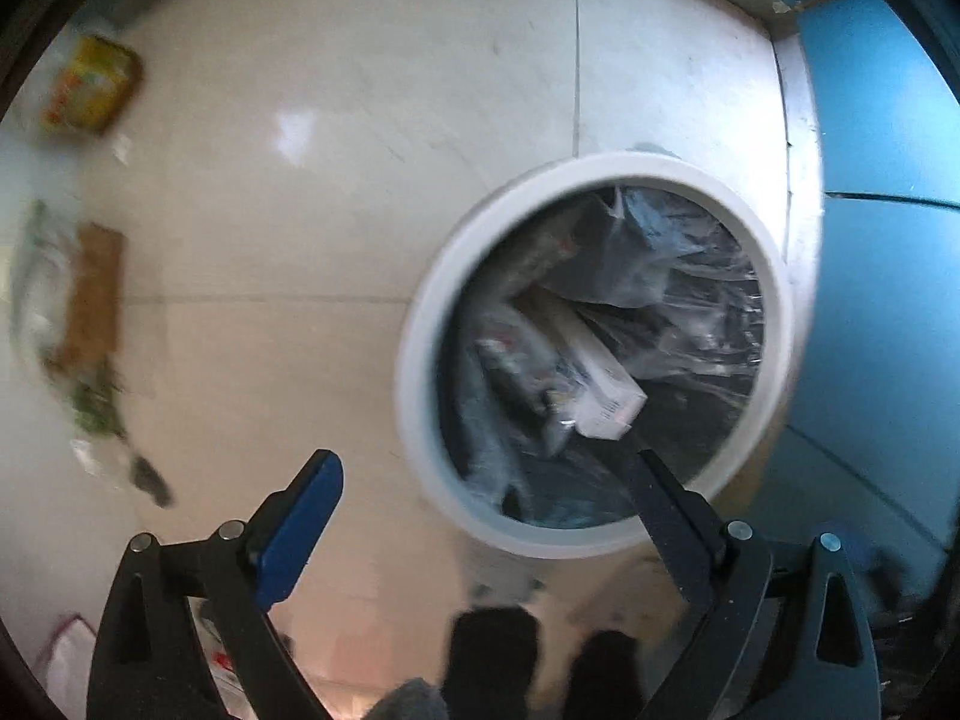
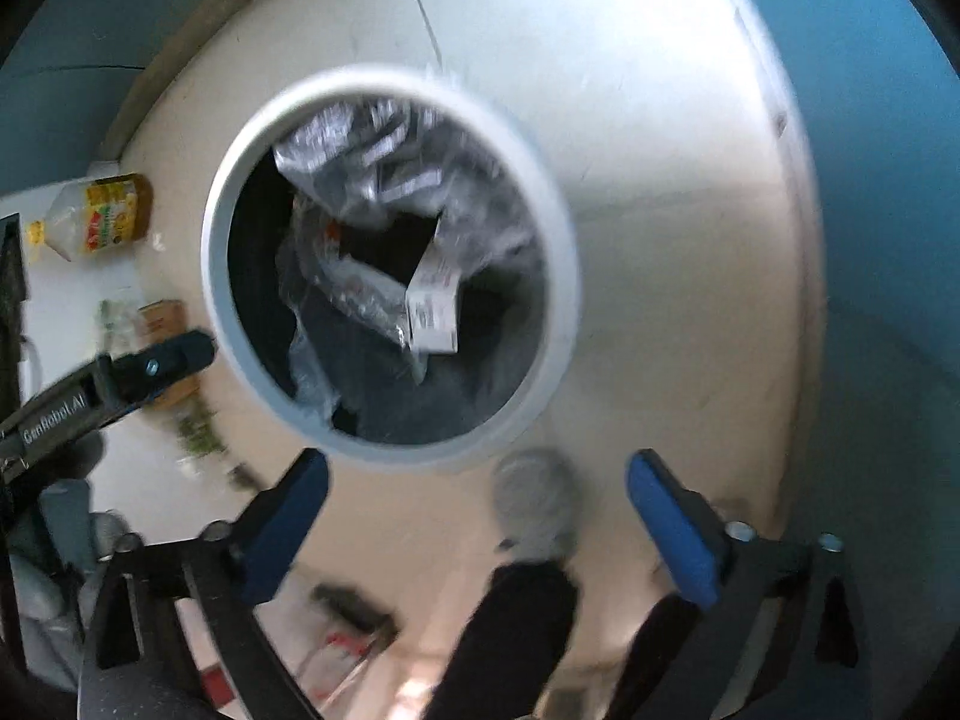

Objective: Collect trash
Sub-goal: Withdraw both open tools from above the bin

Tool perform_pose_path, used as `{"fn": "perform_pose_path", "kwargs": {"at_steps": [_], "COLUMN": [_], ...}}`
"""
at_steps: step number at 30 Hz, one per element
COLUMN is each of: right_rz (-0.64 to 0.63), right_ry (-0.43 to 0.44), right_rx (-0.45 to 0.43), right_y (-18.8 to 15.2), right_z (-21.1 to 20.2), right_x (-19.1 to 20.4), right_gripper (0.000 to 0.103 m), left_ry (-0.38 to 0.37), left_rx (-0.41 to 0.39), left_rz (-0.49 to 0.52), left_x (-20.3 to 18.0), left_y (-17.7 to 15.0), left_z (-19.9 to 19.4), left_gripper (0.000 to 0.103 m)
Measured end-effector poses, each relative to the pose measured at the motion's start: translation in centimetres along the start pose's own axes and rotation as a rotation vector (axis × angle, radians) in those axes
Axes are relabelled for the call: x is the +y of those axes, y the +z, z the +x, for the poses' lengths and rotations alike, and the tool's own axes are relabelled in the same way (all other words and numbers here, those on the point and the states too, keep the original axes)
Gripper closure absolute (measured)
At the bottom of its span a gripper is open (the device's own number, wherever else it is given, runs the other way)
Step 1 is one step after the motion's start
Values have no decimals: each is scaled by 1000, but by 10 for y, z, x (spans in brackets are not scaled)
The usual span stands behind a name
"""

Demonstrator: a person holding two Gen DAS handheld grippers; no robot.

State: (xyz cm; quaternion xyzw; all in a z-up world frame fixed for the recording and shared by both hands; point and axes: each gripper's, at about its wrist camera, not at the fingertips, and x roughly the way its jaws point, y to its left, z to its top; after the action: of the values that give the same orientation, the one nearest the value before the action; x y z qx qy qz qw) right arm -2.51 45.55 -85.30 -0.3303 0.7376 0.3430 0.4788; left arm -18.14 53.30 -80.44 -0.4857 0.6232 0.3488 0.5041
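A round white trash bin (image 1: 420,324) stands on the tiled floor, lined with a dark bag and holding wrappers and a white carton (image 1: 600,384). It also shows in the right wrist view (image 2: 558,228). My left gripper (image 1: 486,480) is open and empty, above the bin's near rim. My right gripper (image 2: 477,480) is open and empty, just in front of the bin. The left gripper's finger (image 2: 150,366) shows at the left of the right wrist view. A yellow-labelled bottle (image 1: 90,90) and a brown box (image 1: 93,294) with clear plastic and green scraps lie on the floor left of the bin.
Blue walls (image 1: 888,240) with a white skirting run close behind and right of the bin. The bottle (image 2: 102,216) and brown box (image 2: 162,318) also show in the right wrist view. The person's dark legs and a grey slipper (image 2: 534,504) are below the grippers. More litter (image 2: 354,612) lies near the feet.
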Motion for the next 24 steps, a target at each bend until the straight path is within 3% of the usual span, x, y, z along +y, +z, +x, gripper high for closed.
{"fn": "perform_pose_path", "kwargs": {"at_steps": [4, 8, 14, 24], "right_rz": [-74, -96, -113, -146], "right_ry": [-115, -147, -152, -111], "right_rx": [-148, -226, -305, -439], "right_y": [-11, -34, -81, -197], "right_z": [-38, -80, -164, -346], "right_x": [15, 29, 55, 91], "right_gripper": [0, 0, 0, 0], "left_ry": [125, 176, 150, 107], "left_rx": [-108, -182, -250, -366], "left_rz": [33, 53, 59, 100], "left_x": [11, 10, 4, -2], "left_y": [-17, -45, -94, -189], "left_z": [-33, -79, -170, -328], "left_gripper": [6, 6, 6, 6]}}
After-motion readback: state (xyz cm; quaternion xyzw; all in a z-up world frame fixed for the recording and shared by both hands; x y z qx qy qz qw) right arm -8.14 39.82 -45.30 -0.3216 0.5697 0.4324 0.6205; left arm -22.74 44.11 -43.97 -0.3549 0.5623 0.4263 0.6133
